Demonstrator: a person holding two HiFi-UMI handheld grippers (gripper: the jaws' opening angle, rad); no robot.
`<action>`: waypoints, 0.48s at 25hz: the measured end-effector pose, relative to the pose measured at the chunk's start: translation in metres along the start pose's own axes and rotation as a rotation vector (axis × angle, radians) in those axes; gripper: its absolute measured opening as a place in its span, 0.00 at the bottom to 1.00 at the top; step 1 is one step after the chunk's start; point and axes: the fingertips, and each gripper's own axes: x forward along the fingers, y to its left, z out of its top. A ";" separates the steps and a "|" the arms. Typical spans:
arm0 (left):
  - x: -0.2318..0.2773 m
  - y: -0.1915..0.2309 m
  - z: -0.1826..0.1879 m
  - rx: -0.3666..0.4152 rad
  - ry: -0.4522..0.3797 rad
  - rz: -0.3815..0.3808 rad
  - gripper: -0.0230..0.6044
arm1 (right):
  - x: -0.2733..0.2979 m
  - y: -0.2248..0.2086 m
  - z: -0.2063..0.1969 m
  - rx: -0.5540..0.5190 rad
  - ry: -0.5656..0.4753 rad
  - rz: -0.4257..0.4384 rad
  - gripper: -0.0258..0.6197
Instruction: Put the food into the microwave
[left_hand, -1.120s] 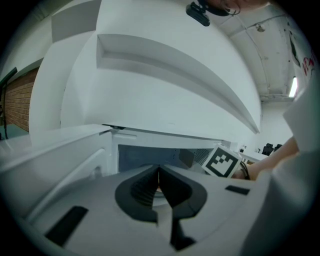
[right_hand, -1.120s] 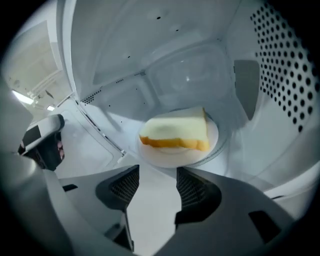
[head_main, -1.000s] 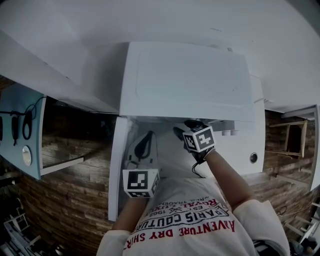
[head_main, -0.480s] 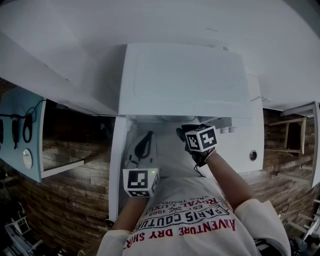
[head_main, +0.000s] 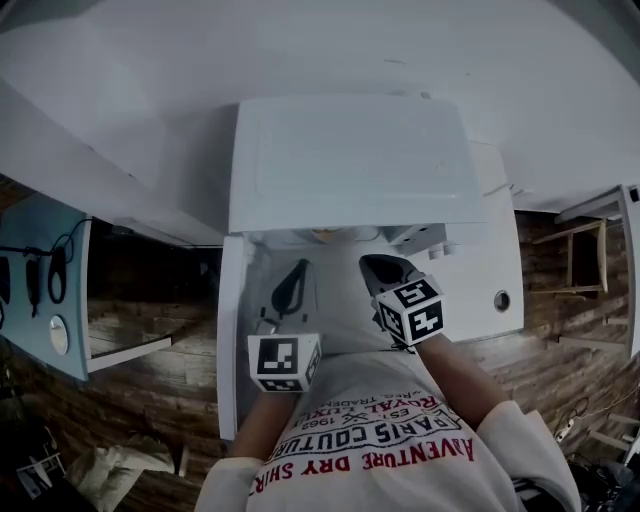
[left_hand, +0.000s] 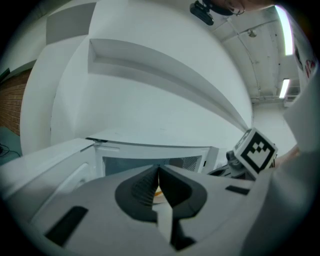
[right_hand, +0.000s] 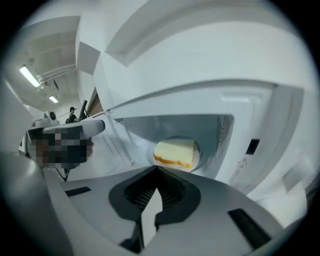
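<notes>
The white microwave (head_main: 350, 160) stands with its door (head_main: 232, 340) swung open to the left. Inside, a slice of bread with an orange crust (right_hand: 174, 152) lies on a white plate (right_hand: 196, 154) on the cavity floor. My right gripper (right_hand: 157, 170) is shut with nothing between its jaws and hangs just outside the opening, its marker cube (head_main: 410, 310) in front of the cavity. My left gripper (left_hand: 158, 170) also has its jaws together and empty, pointing into the cavity beside the door; a sliver of the food (left_hand: 157, 192) shows behind its tips.
The microwave sits on a white counter (head_main: 480, 290) with a round knob (head_main: 501, 300) at its right. A blue panel with cables (head_main: 40, 280) stands at the left, a wooden stool (head_main: 585, 260) at the right, and wooden flooring lies below.
My right gripper has drawn back out of the microwave toward me and risen, with its jaws closed empty. The bread stays inside. My left gripper has shifted only slightly.
</notes>
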 end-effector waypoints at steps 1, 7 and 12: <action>-0.001 -0.002 0.004 0.004 -0.009 -0.005 0.05 | -0.007 0.003 0.007 -0.012 -0.031 -0.004 0.06; -0.009 -0.009 0.037 0.046 -0.089 -0.014 0.05 | -0.056 0.019 0.064 -0.028 -0.283 0.005 0.06; -0.018 -0.013 0.069 0.098 -0.160 -0.012 0.05 | -0.095 0.027 0.105 -0.081 -0.470 -0.024 0.06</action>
